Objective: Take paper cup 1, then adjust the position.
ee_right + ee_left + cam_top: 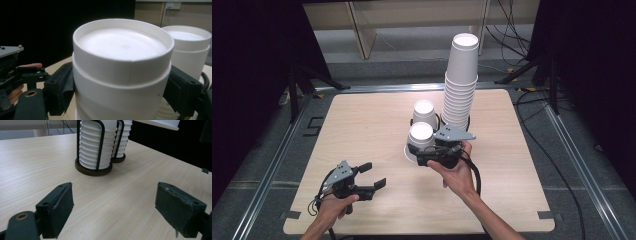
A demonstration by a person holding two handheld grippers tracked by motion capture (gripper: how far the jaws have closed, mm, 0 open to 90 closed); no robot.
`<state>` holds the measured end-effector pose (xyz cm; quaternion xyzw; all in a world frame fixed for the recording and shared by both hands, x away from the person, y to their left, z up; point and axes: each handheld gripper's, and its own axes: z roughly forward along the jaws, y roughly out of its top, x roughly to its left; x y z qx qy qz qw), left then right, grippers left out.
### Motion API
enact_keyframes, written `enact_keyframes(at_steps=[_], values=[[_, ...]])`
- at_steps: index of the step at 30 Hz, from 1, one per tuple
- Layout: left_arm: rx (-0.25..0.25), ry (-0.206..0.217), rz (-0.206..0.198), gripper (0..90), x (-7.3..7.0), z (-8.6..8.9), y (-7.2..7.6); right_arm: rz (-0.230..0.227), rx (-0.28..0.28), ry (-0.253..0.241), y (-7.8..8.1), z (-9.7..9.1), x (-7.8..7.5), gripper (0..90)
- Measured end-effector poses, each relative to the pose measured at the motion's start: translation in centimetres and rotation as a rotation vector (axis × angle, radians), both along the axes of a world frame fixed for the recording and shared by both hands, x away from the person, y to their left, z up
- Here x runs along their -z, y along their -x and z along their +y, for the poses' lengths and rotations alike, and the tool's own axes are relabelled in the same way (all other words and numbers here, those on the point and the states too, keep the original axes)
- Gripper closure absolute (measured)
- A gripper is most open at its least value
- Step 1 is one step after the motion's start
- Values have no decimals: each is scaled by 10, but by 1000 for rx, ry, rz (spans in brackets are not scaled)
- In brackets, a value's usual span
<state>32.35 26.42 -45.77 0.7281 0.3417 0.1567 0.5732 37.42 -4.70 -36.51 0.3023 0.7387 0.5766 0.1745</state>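
Top cup (122, 62) sits btwn R gripper (120, 92) pads, both touching.

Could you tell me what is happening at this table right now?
A person is working with stacks of upside-down white paper cups on a light wooden table. The right gripper has its fingers on either side of the nearest short cup stack, at its upper cups. A second short stack and a tall stack stand just behind. The left gripper sits open near the table's front left, holding nothing.
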Motion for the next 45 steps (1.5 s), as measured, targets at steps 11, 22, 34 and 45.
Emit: enact_keyframes(at_steps=[11, 22, 34, 45], values=[[3, 2, -14, 147, -1, 0, 2, 34, -37, 51, 8, 6, 16, 201], [16, 5, -25, 147, -1, 1, 6, 48, -53, 46, 10, 4, 24, 201], [125, 69, -76, 147, -5, -12, 13, 73, -129, 1, 16, 13, 28, 201], [152, 65, -71, 146, -6, -22, 17, 75, -208, -8, 30, 30, 28, 201]])
